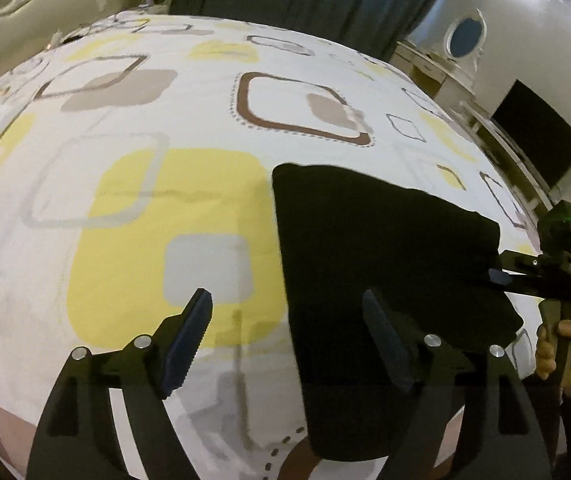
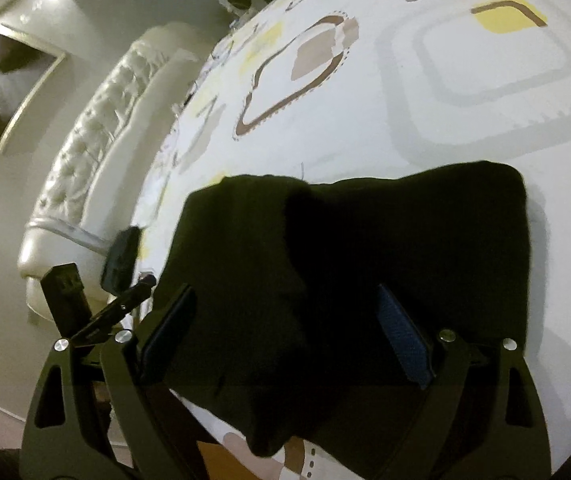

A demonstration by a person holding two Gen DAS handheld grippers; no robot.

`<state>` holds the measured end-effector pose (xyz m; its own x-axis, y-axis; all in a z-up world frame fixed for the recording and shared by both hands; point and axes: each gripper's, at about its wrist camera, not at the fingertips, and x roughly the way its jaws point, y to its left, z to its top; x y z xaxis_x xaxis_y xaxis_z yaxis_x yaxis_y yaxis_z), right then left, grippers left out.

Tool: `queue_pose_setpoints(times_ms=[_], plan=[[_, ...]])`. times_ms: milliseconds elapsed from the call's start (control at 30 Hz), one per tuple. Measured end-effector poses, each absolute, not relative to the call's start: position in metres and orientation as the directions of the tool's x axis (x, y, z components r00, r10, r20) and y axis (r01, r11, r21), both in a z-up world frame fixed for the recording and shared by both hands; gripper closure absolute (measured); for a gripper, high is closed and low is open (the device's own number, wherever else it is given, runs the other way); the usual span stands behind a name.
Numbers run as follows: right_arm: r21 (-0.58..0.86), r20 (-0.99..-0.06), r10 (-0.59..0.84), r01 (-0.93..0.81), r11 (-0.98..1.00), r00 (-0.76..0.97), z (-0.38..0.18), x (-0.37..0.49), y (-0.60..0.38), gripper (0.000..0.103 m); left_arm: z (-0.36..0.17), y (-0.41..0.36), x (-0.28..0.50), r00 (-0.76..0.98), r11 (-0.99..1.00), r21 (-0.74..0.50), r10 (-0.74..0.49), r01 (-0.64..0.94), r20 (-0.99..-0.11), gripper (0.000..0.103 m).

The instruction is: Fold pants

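Black soft-fabric folded pants (image 1: 385,264) lay on the patterned white bedsheet (image 1: 165,208), near edge. Left gripper (image 1: 285,320) and right gripper (image 2: 285,320) both released, empty. Cloth judged light, limp; pinch at a folded edge.

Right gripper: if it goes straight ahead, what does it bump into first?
Probably the pants. The right gripper is open, and the black cloth lies right ahead between its fingers, though how near is unclear.

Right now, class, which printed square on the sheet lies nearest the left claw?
The big yellow square with the grey centre, ahead of the open left claw; the brown-outlined ones lie farther off.
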<state>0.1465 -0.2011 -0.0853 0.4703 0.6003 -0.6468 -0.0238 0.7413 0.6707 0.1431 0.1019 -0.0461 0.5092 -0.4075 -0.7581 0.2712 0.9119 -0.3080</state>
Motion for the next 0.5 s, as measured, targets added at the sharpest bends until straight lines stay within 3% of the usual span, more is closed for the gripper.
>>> queue_pose_setpoints(times_ms=[100,167,233,300,433,500], plan=[[0.636,-0.679,0.584,-0.039,0.771,0.445,-0.088,0.15,-0.187,0.012,-0.054,0.111,0.144,0.506,0.902,-0.352,-0.431,0.25,-0.747,0.024],[0.594,-0.712,0.552,-0.047,0.803,0.434,-0.089,0.152,-0.18,0.018,-0.057,0.114,0.146,0.505,0.898,-0.369,-0.44,0.24,-0.742,0.024],[0.579,-0.729,0.537,-0.035,0.814,0.426,-0.092,0.154,-0.18,0.058,-0.058,0.115,0.145,0.509,0.9,-0.365,-0.435,0.237,-0.743,0.023],[0.601,-0.718,0.553,-0.026,0.799,0.422,-0.095,0.152,-0.186,0.077,-0.058,0.114,0.144,0.508,0.898,-0.368,-0.44,0.241,-0.741,0.023],[0.647,-0.667,0.594,-0.047,0.761,0.449,-0.081,0.143,-0.205,0.099,-0.052,0.115,0.143,0.514,0.901,-0.352,-0.434,0.253,-0.74,0.023],[0.642,-0.658,0.59,-0.061,0.764,0.468,-0.068,0.141,-0.211,0.098,-0.049,0.113,0.143,0.511,0.898,-0.356,-0.441,0.26,-0.738,0.023]])
